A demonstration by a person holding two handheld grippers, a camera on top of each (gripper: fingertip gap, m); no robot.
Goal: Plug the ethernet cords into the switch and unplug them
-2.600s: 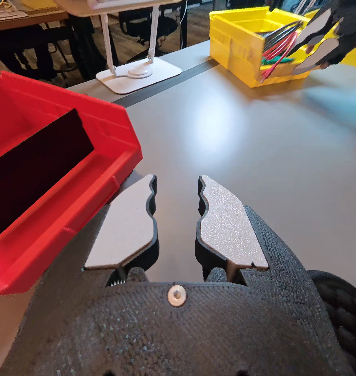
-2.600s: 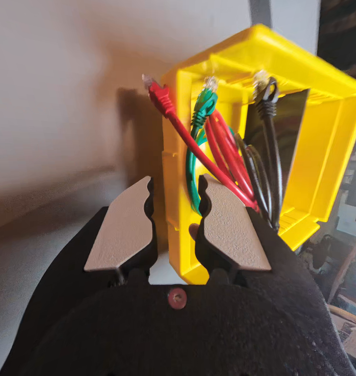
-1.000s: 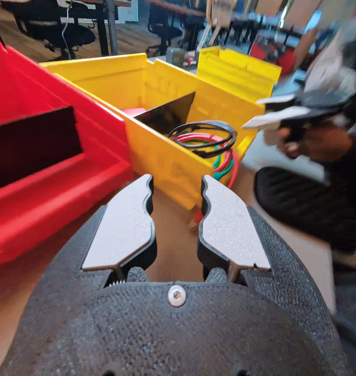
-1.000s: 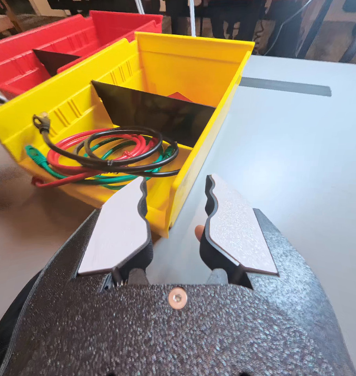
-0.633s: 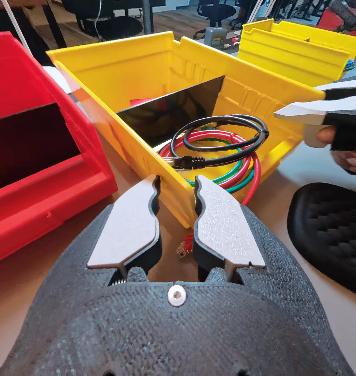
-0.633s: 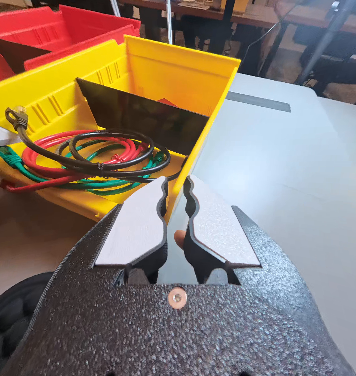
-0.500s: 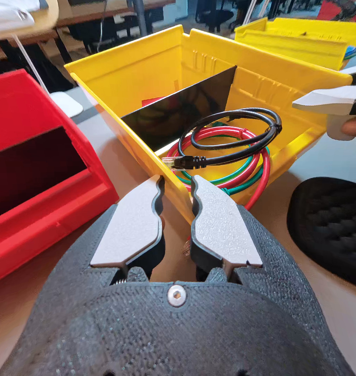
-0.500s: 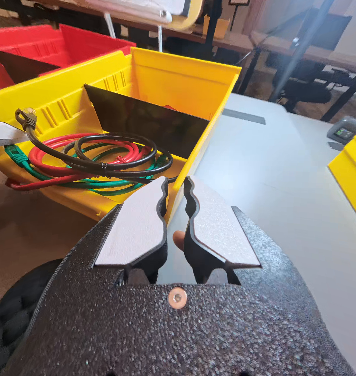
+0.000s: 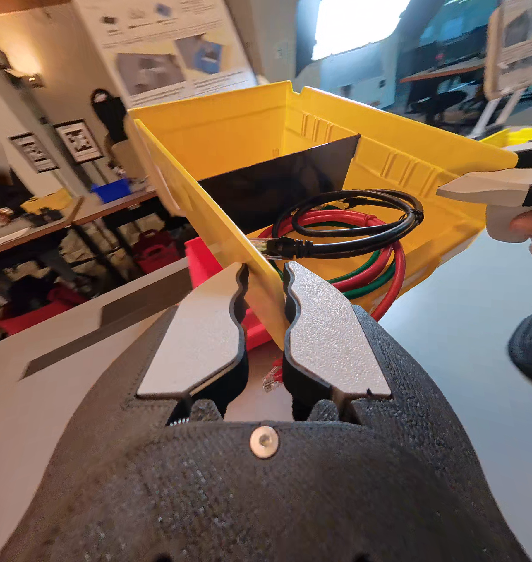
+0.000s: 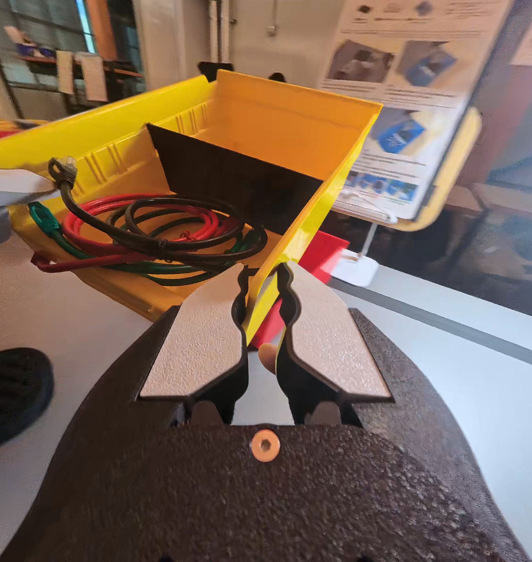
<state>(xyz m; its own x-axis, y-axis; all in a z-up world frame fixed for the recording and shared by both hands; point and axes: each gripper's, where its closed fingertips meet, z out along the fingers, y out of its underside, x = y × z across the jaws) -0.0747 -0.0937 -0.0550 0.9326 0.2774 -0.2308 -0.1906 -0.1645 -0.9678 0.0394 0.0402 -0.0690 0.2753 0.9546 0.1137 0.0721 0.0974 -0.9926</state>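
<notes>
Both hand-held grippers, left (image 9: 264,299) and right (image 10: 260,299), clamp opposite side walls of the yellow bin (image 9: 228,127), tilted above the worktop (image 10: 441,380). Coiled ethernet cords (image 9: 350,231) lie in its front compartment; light, floppy, probably best pinched at the stiff plug boot.

The left gripper (image 9: 264,270), black textured plastic with grey finger pads, is clamped on a yellow plastic bin (image 9: 228,143) wall. The matching right gripper (image 10: 260,269) pinches the opposite wall, a fingertip (image 10: 267,359) showing beneath it.
</notes>
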